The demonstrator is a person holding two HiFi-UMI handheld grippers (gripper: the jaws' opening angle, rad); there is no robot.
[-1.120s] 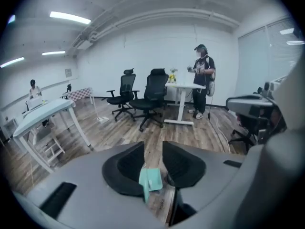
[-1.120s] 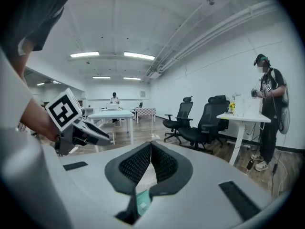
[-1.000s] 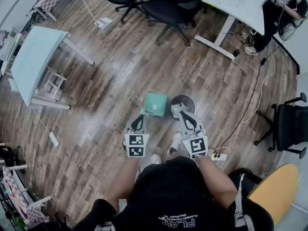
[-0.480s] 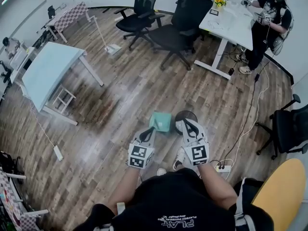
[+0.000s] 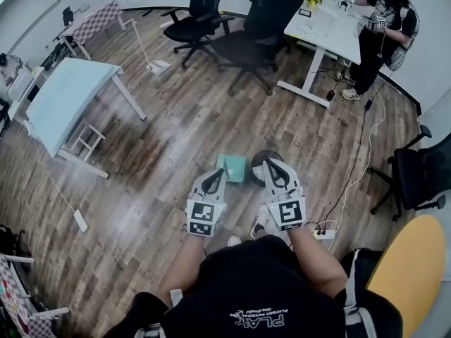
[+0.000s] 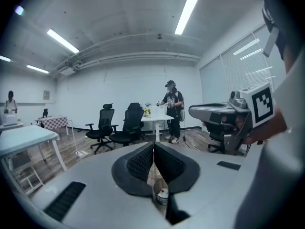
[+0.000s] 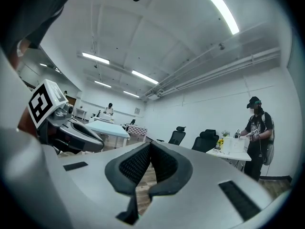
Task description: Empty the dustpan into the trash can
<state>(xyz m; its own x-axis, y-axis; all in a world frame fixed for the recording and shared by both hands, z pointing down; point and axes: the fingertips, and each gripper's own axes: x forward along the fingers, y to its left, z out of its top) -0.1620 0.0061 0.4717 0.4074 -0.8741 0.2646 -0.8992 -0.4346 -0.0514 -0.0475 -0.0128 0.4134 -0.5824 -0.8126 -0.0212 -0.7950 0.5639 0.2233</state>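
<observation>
Nearest, the left gripper [image 5: 215, 177] and right gripper [image 5: 269, 167], each claw pinched together on nothing, above the floor [image 5: 162, 146]. Beyond their tips, mid-floor, the teal dustpan [image 5: 232, 167] lies just beside the trash can [image 5: 256, 163]. Likely risk: jaws arriving closed would shove the dustpan or topple the can.

Trash can [image 5: 256, 172] partly hidden behind R gripper [image 5: 272, 165].

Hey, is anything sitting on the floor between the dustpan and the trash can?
Nothing visible. In the head view the teal dustpan lies right beside the dark round trash can on the wood floor, and no object shows between them.
</observation>
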